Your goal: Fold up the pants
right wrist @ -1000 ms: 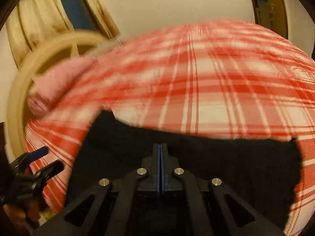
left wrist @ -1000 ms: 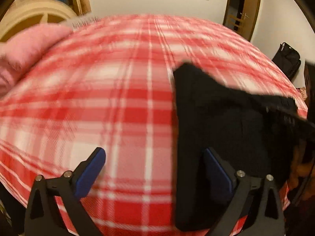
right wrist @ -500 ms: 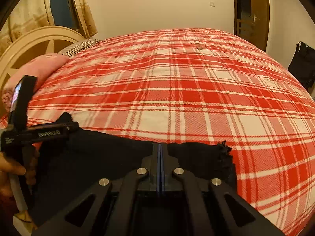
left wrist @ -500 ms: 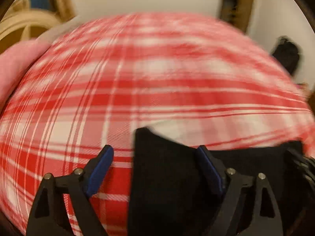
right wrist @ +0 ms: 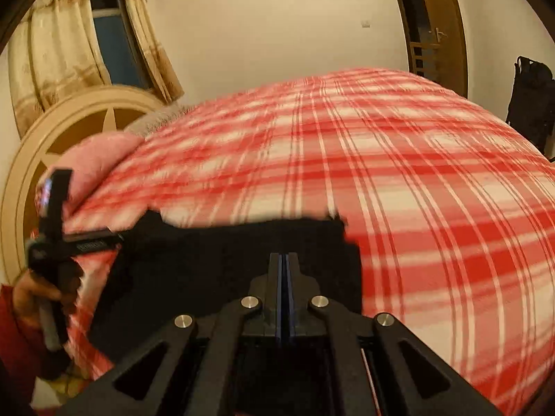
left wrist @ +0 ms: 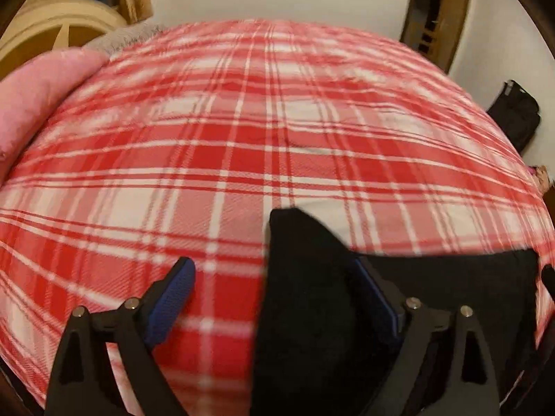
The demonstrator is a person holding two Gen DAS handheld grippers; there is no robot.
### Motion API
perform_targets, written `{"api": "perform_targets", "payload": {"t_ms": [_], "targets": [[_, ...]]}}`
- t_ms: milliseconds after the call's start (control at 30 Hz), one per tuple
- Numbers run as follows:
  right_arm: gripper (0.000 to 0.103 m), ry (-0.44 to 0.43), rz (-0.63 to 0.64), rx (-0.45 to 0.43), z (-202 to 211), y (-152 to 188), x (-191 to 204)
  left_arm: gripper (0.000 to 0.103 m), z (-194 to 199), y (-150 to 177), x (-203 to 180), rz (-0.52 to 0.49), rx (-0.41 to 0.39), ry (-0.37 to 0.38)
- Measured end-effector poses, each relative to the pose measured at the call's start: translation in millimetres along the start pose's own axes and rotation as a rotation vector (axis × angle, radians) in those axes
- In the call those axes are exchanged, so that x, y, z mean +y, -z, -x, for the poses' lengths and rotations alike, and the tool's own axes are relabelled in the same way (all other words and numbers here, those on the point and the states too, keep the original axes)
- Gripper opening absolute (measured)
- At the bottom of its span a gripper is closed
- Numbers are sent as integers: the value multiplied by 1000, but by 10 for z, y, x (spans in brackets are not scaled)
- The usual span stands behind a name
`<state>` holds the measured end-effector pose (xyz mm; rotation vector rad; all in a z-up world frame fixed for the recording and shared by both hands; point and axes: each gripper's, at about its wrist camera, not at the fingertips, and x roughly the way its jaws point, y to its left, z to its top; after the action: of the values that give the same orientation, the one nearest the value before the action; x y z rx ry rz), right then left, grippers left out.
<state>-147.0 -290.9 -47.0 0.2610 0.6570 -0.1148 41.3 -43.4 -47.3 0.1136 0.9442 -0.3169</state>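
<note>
Nearest in the right wrist view, the right gripper (right wrist: 285, 270) has its blue pads pressed together over the black pants (right wrist: 222, 270); whether a layer of cloth is caught between them cannot be told, since the dark fabric hides the tips. If a layer is nipped, any pull would drag the fold askew. In the left wrist view the left gripper (left wrist: 274, 298) stands spread, its jaws having just widened a little, with the pants' left edge (left wrist: 305, 298) lying between the pads but not pressed. Closing there might catch only the top layer, or the plaid bedspread (left wrist: 208, 159) with it, and lift the cover. The pants lie on the near part of the bed, folded into a dark block. Farther off, at far left, the pink pillow (left wrist: 38, 100) sits well apart and poses no risk.
</note>
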Motion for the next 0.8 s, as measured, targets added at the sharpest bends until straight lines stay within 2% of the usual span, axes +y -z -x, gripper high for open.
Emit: {"api": "perform_targets", "payload": {"t_ms": [100,133,233,333,367,467,600,733,800], "targets": [[2,83,11,103,-243,249,-1,93,172,224,-11,-31,-20,2],[2,95,-3,62,-242,274,-16,93,168,331,-19,-30,-8,3],[2,139,11,46,-320,247,-28,95,18,510,-39,-8,16,-3],[2,104,-7,67,-294,188,-76,103,6,509,-15,14,-21,-14],[2,74,-34,70,-205,168,-130,103,-7,491,0,17,-17,-14],[3,36,-130,-15,225,249,-335,102,92,489,55,35,7,0],[3,-3,-143,-32,490,421,-375,101,336,600,112,12,-16,8],[3,-17,-138,71,215,543,-304,101,417,742,117,29,-25,48],[3,21,-129,84,157,608,-294,101,314,813,56,12,2,55]]}}
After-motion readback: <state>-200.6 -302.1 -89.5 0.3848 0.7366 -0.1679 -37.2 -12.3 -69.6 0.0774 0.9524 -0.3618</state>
